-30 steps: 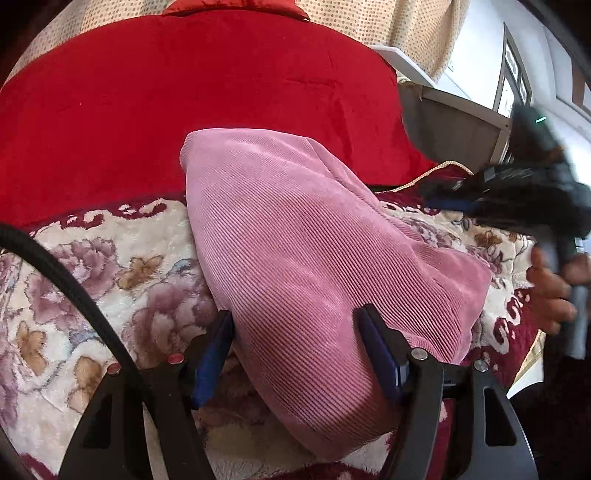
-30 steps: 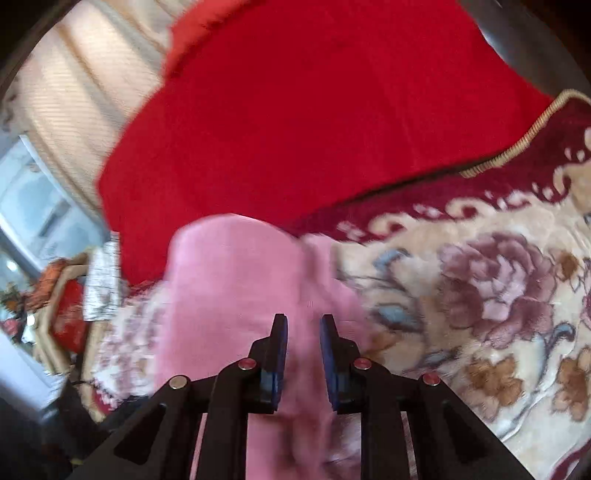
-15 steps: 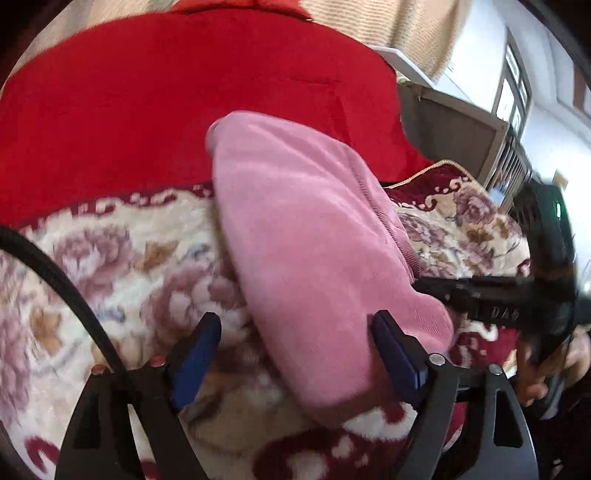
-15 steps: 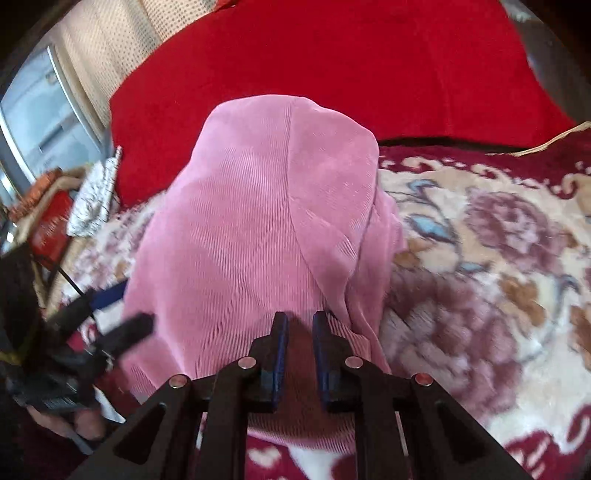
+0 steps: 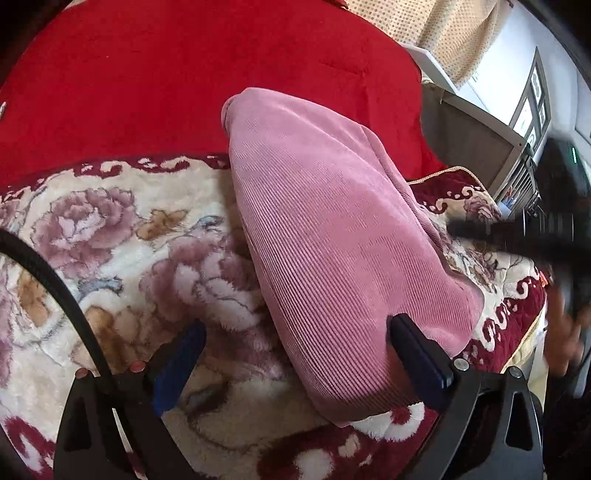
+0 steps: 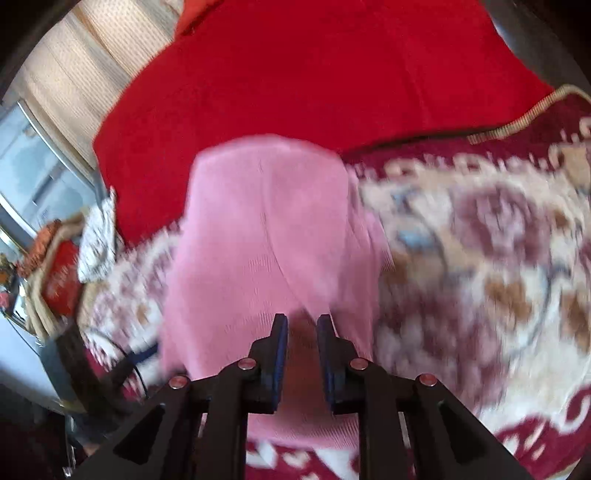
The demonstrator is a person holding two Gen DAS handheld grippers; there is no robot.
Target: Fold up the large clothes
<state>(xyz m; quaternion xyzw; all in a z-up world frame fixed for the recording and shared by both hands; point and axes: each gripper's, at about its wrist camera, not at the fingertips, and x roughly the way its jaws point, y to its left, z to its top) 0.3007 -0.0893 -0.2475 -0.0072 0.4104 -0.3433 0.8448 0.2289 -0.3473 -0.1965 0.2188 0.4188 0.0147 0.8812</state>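
one pink garment (image 5: 332, 236), two blankets (image 5: 122, 236)

Pink garment (image 5: 343, 236) is ribbed, corduroy-like cloth, matt. Blanket (image 5: 122, 251) under it looks plush and fuzzy. Red cover (image 5: 177, 81) is soft, matt fabric.

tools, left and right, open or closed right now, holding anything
Left tool: open, fingers wide apart, pink garment lying between them, not gripped.
Right tool: fingers nearly together over the garment; view blurred, grip cannot be told.

Floral blanket (image 5: 110, 258), red cover (image 5: 184, 74) behind, beige curtain (image 5: 443, 29), daylight.
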